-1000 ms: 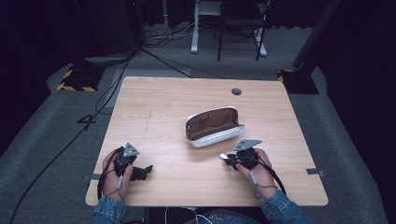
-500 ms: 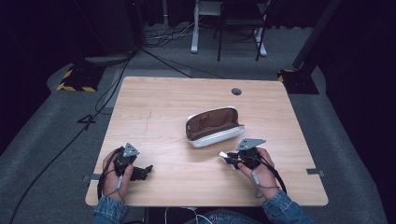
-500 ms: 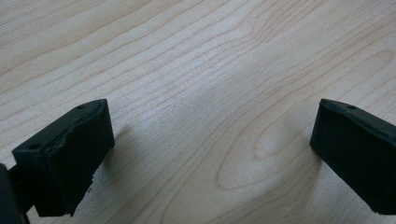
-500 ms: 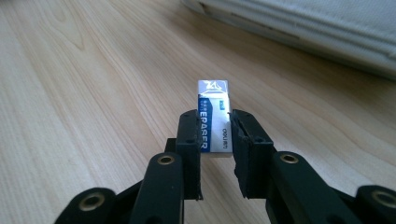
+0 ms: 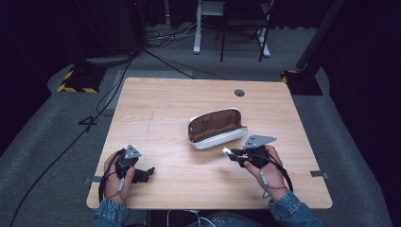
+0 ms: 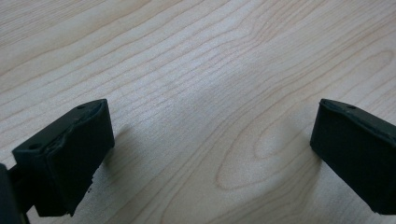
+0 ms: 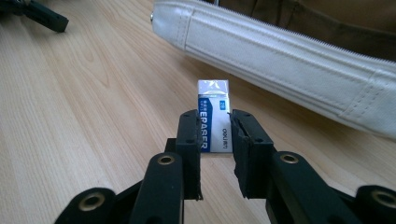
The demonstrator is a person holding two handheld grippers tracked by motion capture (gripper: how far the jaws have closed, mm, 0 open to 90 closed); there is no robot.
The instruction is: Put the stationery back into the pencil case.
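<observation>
Two fingers of our right gripper (image 7: 215,135) clamp an eraser (image 7: 214,122) beside the white pouch (image 5: 216,128); its label reads up close. Left gripper (image 5: 142,174) open over bare wooden bench (image 5: 179,99); dark room.

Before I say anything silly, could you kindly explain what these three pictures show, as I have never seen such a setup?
A person sits at a wooden table with a hand-held gripper in each hand. One camera looks down from above; the other two ride on the grippers, looking along their black jaws. An open white pencil case with a brown lining lies mid-table. The right gripper has its jaws shut on a small white eraser, close to the case. The left gripper is open, with bare wood between its jaws.
</observation>
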